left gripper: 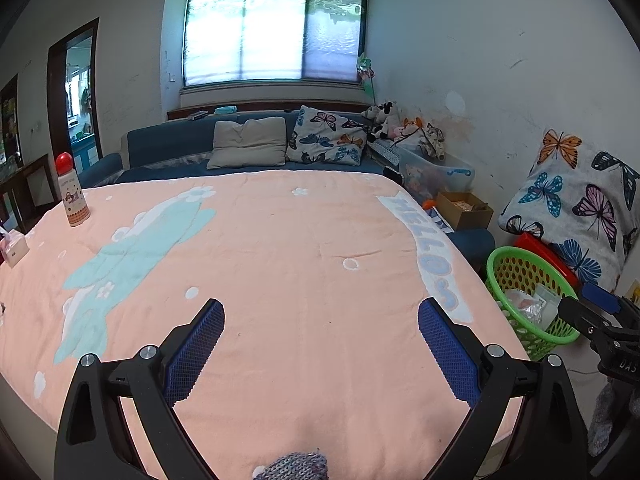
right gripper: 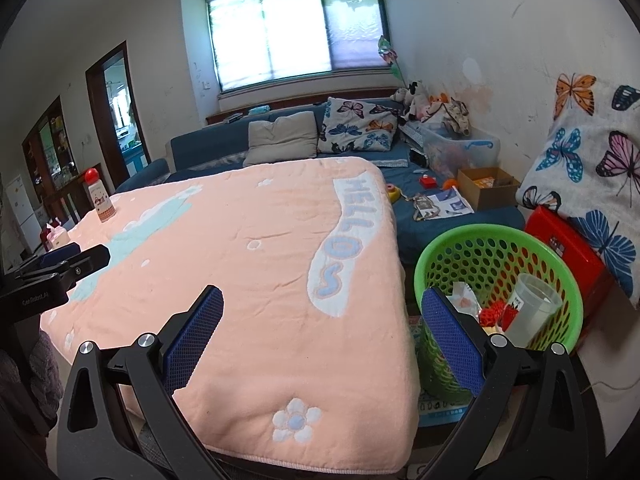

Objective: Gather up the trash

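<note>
Both your left gripper (left gripper: 320,316) and right gripper (right gripper: 322,304) hang with jaws wide apart and nothing between them, low over the near edge of the blanket (right gripper: 248,272). The trash already lies in the green basket (right gripper: 568,284) just off the blanket's right edge: a clear cup (right gripper: 532,308) and wrappers (right gripper: 464,300). No loose trash shows on the blanket, so scan outward before you reach, and leave the bottle (left gripper: 73,192) and tissue box (left gripper: 13,249) at the far left alone.
</note>
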Tool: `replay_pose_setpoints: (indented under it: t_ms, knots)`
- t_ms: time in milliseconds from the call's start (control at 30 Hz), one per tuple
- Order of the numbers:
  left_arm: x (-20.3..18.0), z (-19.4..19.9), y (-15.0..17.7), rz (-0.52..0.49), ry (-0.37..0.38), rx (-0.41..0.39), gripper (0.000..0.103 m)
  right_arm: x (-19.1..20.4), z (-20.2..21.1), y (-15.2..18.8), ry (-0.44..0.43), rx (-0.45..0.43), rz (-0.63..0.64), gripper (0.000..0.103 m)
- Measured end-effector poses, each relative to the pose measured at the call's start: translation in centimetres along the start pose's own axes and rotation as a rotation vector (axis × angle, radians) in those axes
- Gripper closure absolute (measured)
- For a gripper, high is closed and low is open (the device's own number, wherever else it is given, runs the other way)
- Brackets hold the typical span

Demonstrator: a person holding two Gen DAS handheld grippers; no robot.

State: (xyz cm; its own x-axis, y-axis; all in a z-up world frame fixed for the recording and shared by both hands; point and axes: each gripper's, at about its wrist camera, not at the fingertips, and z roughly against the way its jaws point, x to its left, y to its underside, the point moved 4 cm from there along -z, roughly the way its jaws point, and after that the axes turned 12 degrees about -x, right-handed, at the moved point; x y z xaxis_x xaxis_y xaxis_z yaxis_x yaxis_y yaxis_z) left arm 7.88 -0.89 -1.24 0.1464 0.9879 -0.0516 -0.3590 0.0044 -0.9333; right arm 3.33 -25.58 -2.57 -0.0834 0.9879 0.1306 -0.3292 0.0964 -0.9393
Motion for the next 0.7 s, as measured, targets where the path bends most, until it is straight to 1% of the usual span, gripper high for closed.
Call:
replay_pose_setpoints:
  t_ms: [700]
  knots:
    - [0.33,0.31,0.05,0.009,-0.016,-0.015,0.009,0.65,-0.37,0.09,-0.017,0.001,0.004,0.005]
